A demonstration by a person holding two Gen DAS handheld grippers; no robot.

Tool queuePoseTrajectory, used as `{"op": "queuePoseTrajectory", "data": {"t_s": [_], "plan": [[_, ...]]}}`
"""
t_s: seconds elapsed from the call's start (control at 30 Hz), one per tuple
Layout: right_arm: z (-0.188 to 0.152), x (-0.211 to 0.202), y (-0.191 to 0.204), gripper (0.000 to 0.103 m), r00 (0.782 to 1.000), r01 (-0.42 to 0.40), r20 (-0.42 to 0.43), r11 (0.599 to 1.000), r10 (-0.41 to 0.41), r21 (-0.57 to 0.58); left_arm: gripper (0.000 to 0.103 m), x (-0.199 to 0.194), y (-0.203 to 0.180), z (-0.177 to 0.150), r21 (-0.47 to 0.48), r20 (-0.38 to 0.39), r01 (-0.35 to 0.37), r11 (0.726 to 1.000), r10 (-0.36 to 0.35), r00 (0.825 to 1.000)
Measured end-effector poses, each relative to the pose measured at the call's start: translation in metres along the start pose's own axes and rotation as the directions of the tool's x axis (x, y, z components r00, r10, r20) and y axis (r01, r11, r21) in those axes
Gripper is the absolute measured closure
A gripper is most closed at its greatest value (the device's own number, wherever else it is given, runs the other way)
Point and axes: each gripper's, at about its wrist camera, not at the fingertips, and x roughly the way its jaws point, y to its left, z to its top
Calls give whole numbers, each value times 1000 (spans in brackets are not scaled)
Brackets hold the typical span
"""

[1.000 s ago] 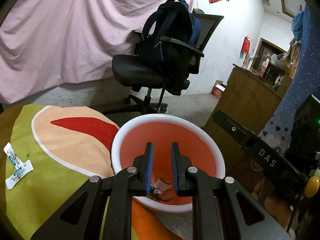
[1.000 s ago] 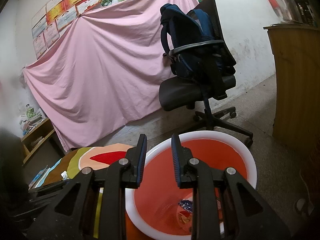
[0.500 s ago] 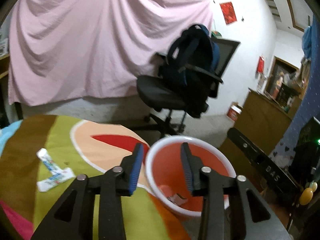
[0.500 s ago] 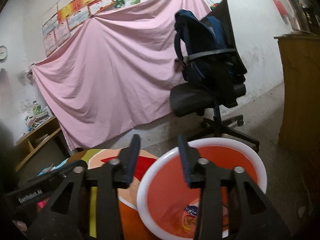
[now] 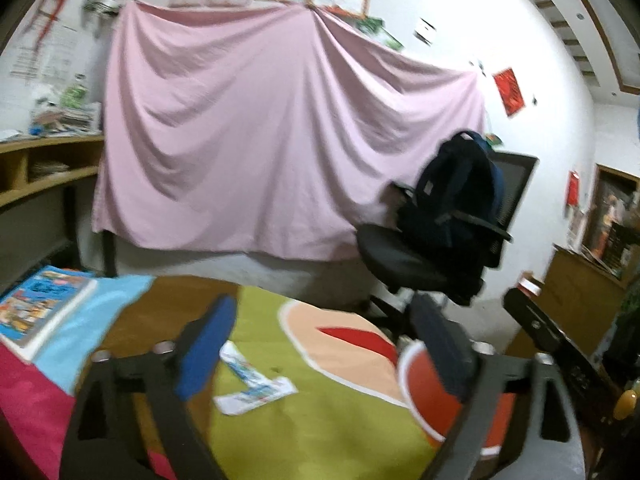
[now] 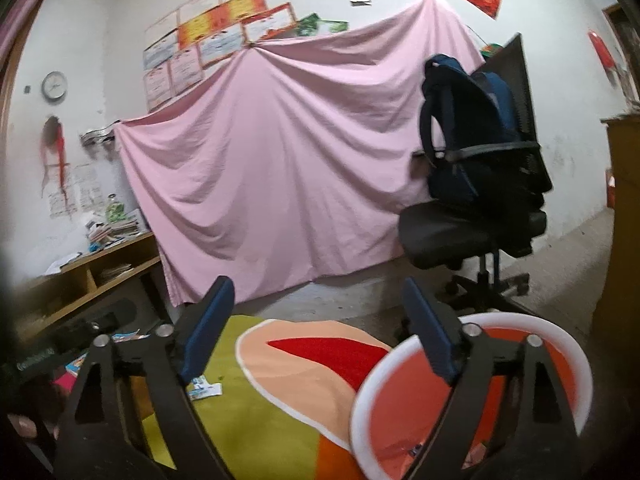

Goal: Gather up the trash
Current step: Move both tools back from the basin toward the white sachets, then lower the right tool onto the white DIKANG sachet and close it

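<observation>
Lying flat on the green tablecloth (image 5: 320,432), two white-and-blue wrappers (image 5: 256,386) look light, thin and limp; a pinch at a raised edge seems best. Left gripper (image 5: 320,344) and right gripper (image 6: 316,320) gape, both unloaded, beside the red basin (image 6: 576,364).

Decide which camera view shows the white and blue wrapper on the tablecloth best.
The left wrist view: the wrapper lies large and nearly whole between the open claw's fingers. In the right wrist view the wrapper is small, partly hidden behind a finger.

black gripper (image 5: 324,344) frames, blue finger pads (image 5: 206,350), silver screws.
</observation>
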Motion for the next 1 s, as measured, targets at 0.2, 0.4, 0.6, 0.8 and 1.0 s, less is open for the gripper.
{"op": "queuePoseTrajectory", "data": {"t_s": [0.2,0.4,0.6,0.8,1.0], "plan": [[-5,7,28,0,998,-53,39,998,55,-44,3,-17,38,-7,-9,52,-100,995,100,994],[-14,22,52,0,996,-82,16,993,83,-84,3,-28,68,-17,-33,77,-177,984,179,981],[-25,45,72,0,994,-104,-43,989,100,-106,3,-33,88,-23,-29,80,-226,974,227,971],[-44,74,92,0,979,-131,-172,980,105,-147,3,-25,103,-31,-16,35,-262,965,262,964],[-69,108,109,0,932,-169,-349,970,100,-173,3,-17,124,-36,-59,-35,-293,954,291,956]]}}
